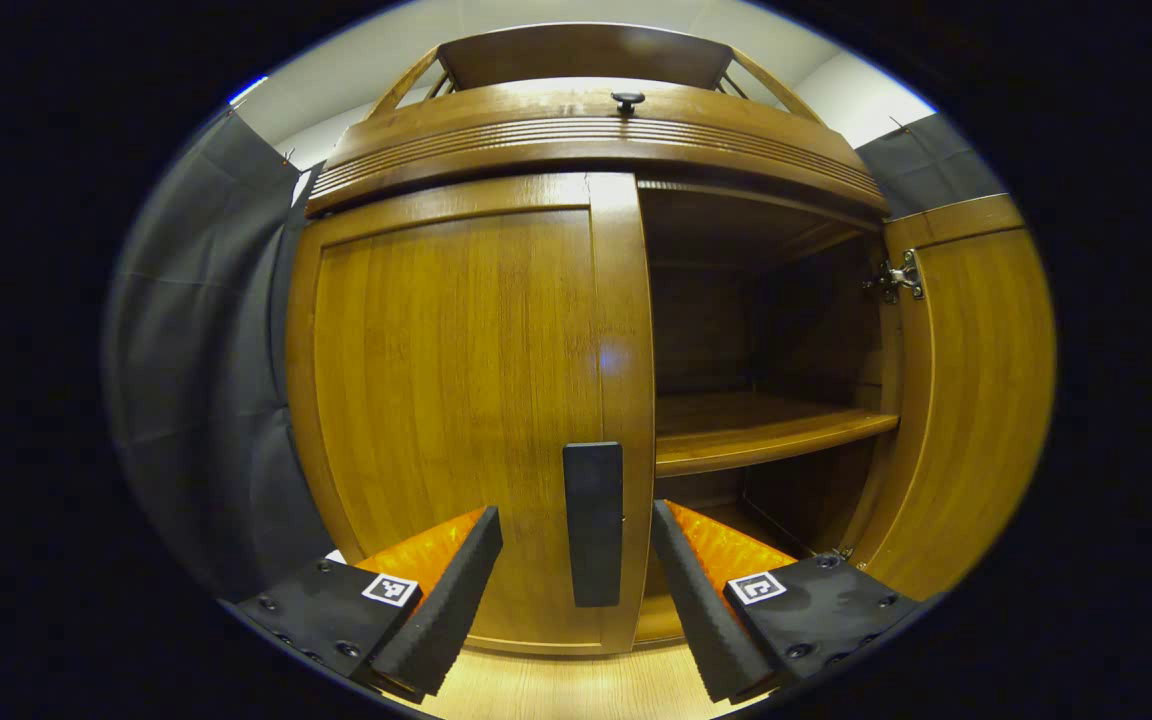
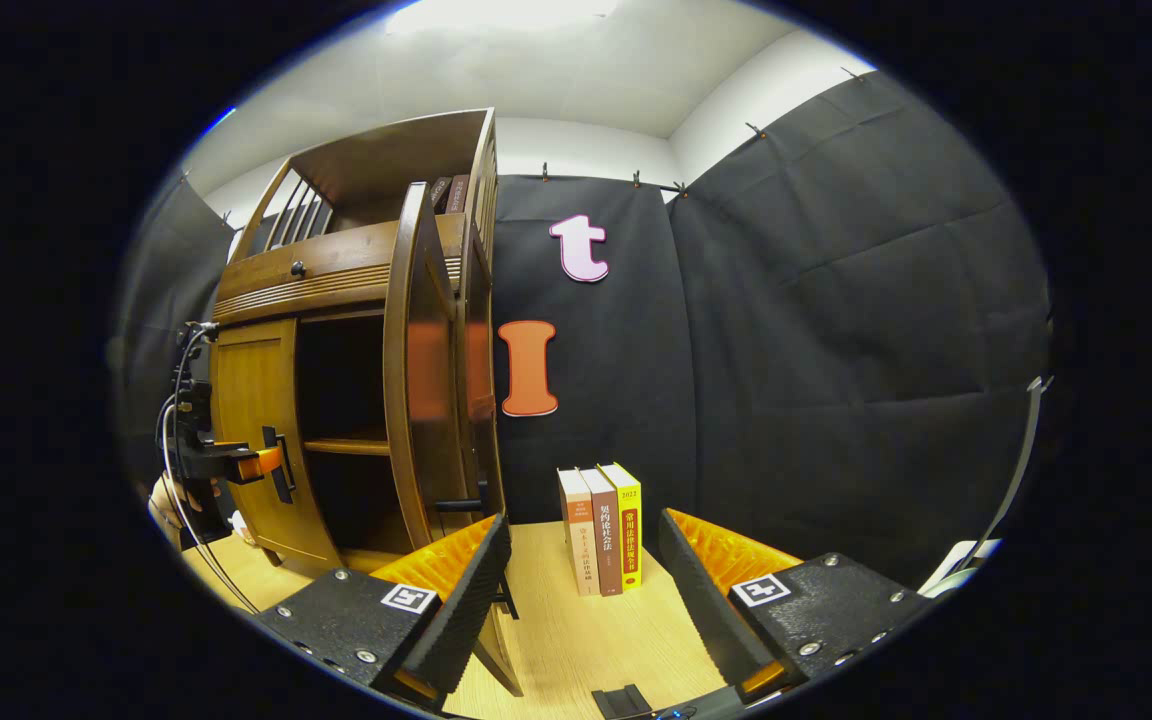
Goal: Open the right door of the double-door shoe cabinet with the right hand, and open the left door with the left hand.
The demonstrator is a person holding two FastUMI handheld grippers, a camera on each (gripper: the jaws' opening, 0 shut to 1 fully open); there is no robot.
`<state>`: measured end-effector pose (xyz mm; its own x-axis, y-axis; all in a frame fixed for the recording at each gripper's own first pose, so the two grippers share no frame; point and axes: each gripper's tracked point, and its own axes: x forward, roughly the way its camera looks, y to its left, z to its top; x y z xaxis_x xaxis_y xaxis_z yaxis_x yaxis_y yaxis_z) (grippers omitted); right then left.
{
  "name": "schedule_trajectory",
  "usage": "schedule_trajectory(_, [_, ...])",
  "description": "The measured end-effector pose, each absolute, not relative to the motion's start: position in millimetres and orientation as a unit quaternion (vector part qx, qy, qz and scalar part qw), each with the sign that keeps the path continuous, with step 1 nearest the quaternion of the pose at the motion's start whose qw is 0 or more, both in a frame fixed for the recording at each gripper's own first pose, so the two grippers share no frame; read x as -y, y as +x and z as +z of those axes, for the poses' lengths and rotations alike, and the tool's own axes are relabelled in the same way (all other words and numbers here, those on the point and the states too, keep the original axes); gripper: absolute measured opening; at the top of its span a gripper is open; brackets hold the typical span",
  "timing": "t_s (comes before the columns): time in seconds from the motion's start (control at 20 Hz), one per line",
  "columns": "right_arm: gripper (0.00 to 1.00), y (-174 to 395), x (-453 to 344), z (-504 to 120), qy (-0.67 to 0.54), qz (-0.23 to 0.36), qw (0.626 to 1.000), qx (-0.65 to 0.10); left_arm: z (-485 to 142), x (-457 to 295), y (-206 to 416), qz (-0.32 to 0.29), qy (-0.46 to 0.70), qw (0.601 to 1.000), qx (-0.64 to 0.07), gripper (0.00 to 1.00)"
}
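You had a honey-brown, wood-grained shoe cabinet (image 1: 456, 380) with a black handle (image 1: 593, 523) at six o'clock and a black knob (image 1: 627, 99) at twelve. Three books (image 2: 601, 530), tan, brown and yellow, stood on pale wood table (image 2: 586, 640).

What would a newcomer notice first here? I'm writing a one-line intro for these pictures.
The tall brown wooden shoe cabinet stands half open: its right door is swung wide, baring a shelf. The left door is shut, its dark upright bar handle between the open left hand-held gripper fingers.
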<state>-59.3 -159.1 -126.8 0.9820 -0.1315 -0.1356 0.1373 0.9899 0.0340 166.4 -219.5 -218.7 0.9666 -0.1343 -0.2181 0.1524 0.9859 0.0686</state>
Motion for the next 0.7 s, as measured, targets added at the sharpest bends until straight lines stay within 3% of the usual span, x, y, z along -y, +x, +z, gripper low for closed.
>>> schedule_trajectory(0.2, [0.92, -60.5, 153.9, -121.6, 0.011, -0.067, 0.996, -0.062, -235.7, 224.2, 181.8, -0.077, 0.032, 0.99, -0.117, 0.92])
schedule_trajectory(0.35, [0.92, -61.6, 148.9, -120.1, 0.006, -0.062, 0.996, -0.06, -249.5, 228.8, 190.3, -0.08, 0.027, 0.988, -0.126, 0.79])
schedule_trajectory(0.65, [0.92, -60.2, 145.4, -121.6, 0.009, -0.061, 0.996, -0.061, -256.7, 234.2, 191.2, -0.093, 0.03, 0.987, -0.127, 0.41])
schedule_trajectory(0.7, [0.92, -59.8, 144.3, -122.3, 0.009, -0.06, 0.996, -0.061, -256.2, 233.4, 190.4, -0.098, 0.034, 0.986, -0.128, 0.39])
